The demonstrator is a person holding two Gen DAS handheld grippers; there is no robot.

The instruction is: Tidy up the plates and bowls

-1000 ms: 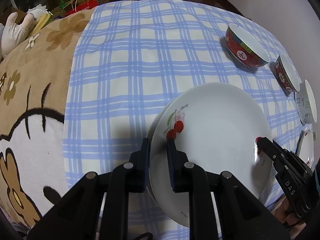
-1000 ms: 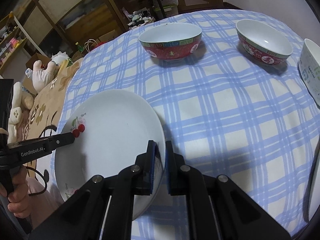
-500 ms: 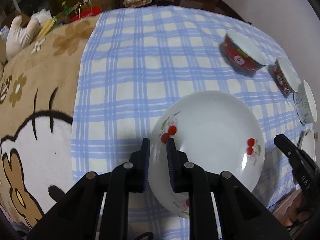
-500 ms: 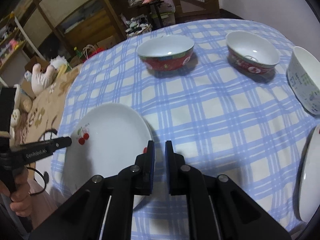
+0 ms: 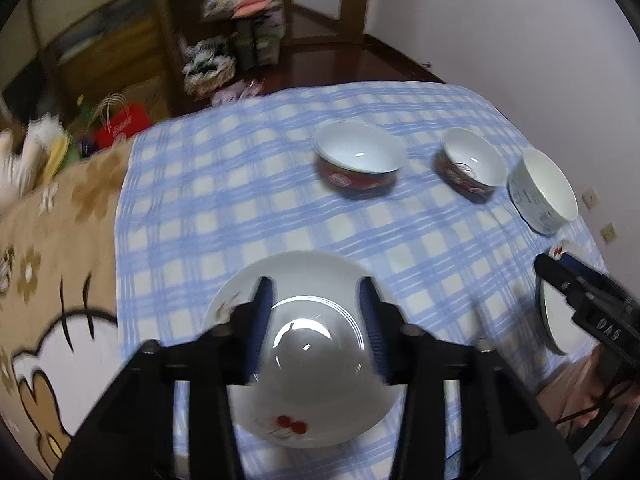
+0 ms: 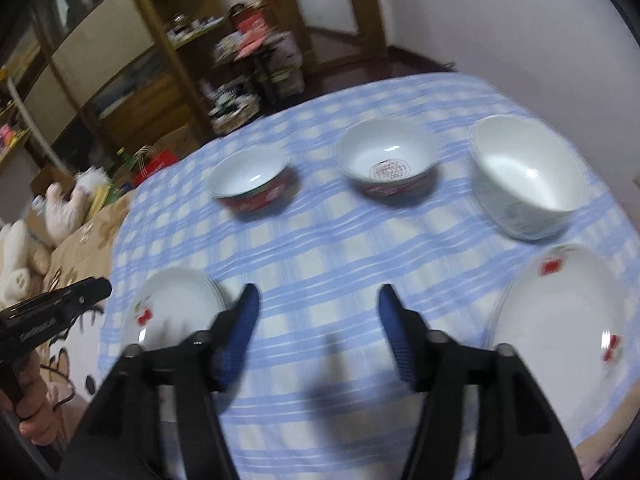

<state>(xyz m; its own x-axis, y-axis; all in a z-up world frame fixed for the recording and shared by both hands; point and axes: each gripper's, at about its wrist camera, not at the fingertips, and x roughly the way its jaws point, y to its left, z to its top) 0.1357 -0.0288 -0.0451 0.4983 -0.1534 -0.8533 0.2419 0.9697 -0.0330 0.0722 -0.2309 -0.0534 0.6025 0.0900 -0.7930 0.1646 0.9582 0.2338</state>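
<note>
the cherry plate (image 5: 304, 364) lies flat on the blue checked cloth (image 5: 248, 208), at the cloth's near left edge beside the tan cartoon blanket (image 5: 52, 264). the left gripper (image 5: 316, 328) hangs above this plate with its jaws opening; the plate shows in the gap between them, but the pads are clear of it and grip nothing. the right gripper (image 6: 316, 328) is also opening, jaws spread wide over bare cloth just right of the cherry plate (image 6: 172, 312), with nothing between them. a second plate (image 6: 560, 320) with cherry marks sits well to the right of the first one, near the cloth's right edge. beyond the cherry plate, across the cloth, three bowls stand in a row: a red bowl (image 6: 252, 184) nearest its side, a second red bowl (image 6: 388, 164) in the middle, and a white bowl (image 6: 524, 184) farthest right, just behind the second plate. a hand (image 6: 34, 404) holds the left gripper's handle at the left of the right wrist view. both views are blurred.
</note>
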